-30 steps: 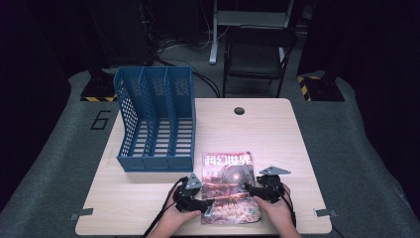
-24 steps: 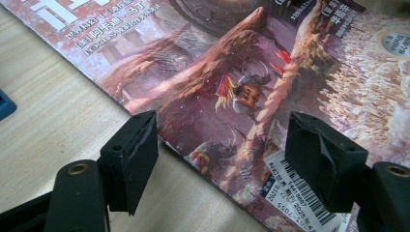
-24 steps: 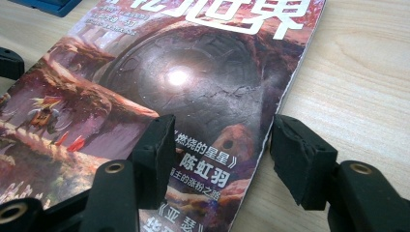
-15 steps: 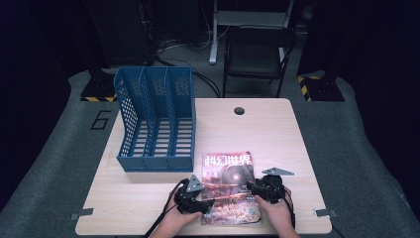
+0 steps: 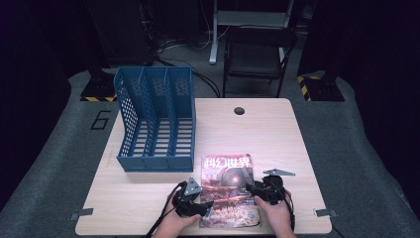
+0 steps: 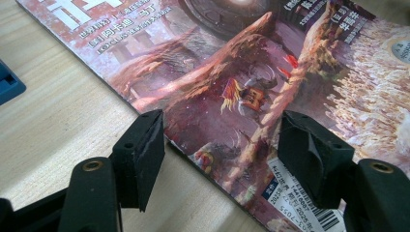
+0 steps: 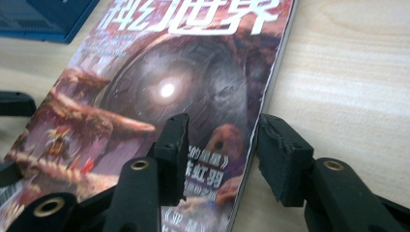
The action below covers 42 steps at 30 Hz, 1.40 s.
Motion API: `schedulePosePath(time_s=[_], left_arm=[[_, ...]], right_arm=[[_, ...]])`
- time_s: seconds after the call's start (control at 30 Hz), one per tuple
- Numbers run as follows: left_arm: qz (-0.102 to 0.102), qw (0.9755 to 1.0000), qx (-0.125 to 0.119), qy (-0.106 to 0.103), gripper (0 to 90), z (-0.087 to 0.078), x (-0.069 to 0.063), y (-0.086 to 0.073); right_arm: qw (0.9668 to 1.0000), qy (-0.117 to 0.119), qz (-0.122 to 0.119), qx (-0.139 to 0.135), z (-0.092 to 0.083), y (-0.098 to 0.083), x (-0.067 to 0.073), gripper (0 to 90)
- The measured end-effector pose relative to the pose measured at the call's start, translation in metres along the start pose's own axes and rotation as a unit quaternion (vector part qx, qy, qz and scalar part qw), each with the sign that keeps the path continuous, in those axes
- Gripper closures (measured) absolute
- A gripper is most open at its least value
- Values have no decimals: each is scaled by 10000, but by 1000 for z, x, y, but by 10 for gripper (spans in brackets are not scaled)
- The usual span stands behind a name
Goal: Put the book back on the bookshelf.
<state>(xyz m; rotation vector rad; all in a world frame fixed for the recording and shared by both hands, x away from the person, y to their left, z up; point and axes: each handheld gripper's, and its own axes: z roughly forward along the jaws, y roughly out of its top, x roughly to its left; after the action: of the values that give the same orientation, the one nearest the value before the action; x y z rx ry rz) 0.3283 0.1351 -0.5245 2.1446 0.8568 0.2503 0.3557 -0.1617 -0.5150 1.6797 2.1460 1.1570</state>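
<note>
High view: glossy magazine lies flat at the tabletop's near edge, its lower corners hidden under the left gripper & right gripper, with a perforated blue plastic file rack toward the far-left corner and the far-right tabletop bare. Left gripper view: jaws apart, straddling the mag's spine edge, barcode corner cut off. Right gripper view: jaws apart astride its other long edge, gripping nothing; bare wood beyond.

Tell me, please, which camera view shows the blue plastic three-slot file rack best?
The high view: the whole blue plastic three-slot file rack stands on the table, slots visible. Both gripper views catch merely a blue corner of it at their frame edges.
</note>
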Motion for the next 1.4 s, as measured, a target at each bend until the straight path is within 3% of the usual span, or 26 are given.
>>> schedulePosePath(time_s=[0.27,0.43,0.53,0.83,0.93,1.07,1.2,1.33,1.4], left_arm=[[26,10000,-40,-23,337,0,0,-2],[42,9999,-157,55,338,2,0,-3],[33,9998,-171,57,338,2,0,-3],[39,9999,-159,56,339,2,0,-2],[43,9998,-180,39,338,2,0,-3],[49,9997,-235,21,340,1,1,-5],[47,9998,-177,-18,343,1,2,-4],[44,9998,-182,-16,346,1,2,-4],[41,9998,-181,-16,346,1,2,-4]], right_arm=[[9999,-110,79,-14,4,2,-1,528],[9997,-242,-88,-32,7,4,5,500],[9997,-245,30,-65,8,4,6,488],[9984,97,483,-264,0,7,0,512],[9979,201,501,-370,-4,8,0,521],[9959,507,514,-544,-12,12,2,532],[9949,639,523,-575,-15,14,3,532],[9935,775,491,-681,-17,16,4,532],[9929,854,355,-742,-20,18,11,531]])
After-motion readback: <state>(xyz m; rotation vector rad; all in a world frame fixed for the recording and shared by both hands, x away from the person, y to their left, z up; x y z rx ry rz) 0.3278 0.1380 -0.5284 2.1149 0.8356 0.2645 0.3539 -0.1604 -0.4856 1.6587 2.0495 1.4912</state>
